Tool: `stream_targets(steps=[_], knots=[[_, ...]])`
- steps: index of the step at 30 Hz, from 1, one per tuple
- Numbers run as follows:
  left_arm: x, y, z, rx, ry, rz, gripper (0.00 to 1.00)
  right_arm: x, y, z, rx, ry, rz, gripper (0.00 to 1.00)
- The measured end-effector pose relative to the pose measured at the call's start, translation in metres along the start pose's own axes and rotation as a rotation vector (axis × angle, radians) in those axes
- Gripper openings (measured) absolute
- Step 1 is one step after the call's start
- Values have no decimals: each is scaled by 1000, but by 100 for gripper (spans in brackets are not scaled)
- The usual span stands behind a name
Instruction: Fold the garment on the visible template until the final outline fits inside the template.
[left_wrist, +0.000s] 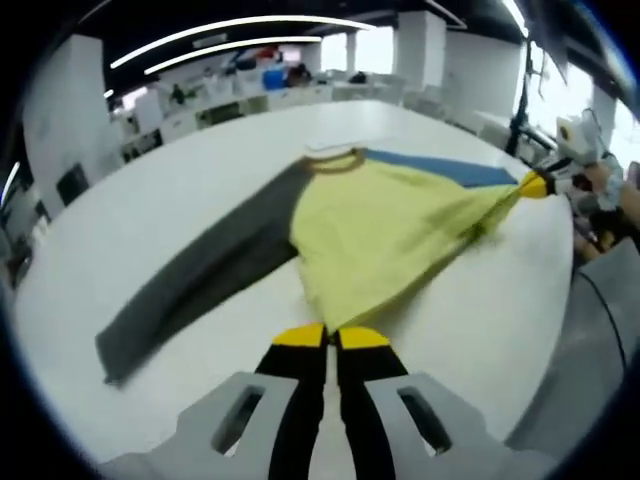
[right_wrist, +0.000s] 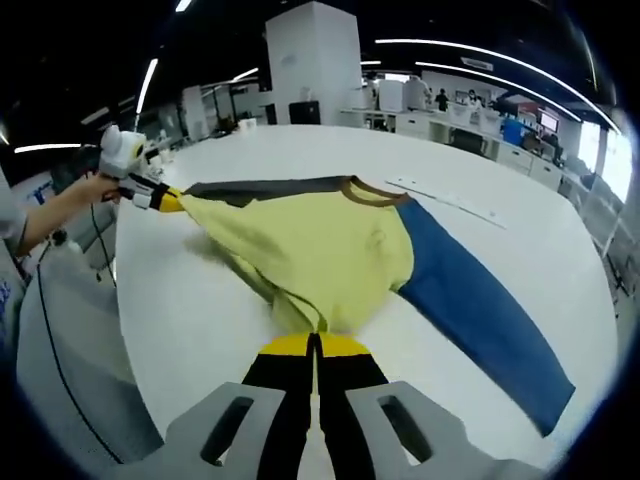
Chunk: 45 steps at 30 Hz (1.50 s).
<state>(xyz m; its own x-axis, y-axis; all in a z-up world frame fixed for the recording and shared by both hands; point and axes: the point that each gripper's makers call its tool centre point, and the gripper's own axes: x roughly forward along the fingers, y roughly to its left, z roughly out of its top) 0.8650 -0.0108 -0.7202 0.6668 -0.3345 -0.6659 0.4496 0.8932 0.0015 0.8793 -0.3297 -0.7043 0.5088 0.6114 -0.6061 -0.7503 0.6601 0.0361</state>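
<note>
Both the left gripper (left_wrist: 331, 336) and the right gripper (right_wrist: 315, 345) pinch the garment (left_wrist: 385, 235) hem with fingers pressed together, stretching it taut over the worktop (left_wrist: 150, 220) for folding.

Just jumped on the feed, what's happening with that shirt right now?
A person is working a long-sleeved shirt on a white table with two handheld grippers. The left gripper and the right gripper are each shut on the hem of the yellow body, pulling it taut between them. The grey sleeve and blue sleeve lie spread out flat, so no fold is finished yet.
</note>
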Motion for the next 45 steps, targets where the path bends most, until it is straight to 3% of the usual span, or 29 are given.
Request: stream_targets(steps=[18,37,45], knots=[[-25,-23,-34,-23,37,-33,0,-33,18,-6,-45,-6,-4,1],[-48,-37,-61,-36,78,-44,0,-51,34,-47,-118,103,22,1],[-52,-43,-74,-34,106,-53,0,-51,46,-65,-109,139,45,1]])
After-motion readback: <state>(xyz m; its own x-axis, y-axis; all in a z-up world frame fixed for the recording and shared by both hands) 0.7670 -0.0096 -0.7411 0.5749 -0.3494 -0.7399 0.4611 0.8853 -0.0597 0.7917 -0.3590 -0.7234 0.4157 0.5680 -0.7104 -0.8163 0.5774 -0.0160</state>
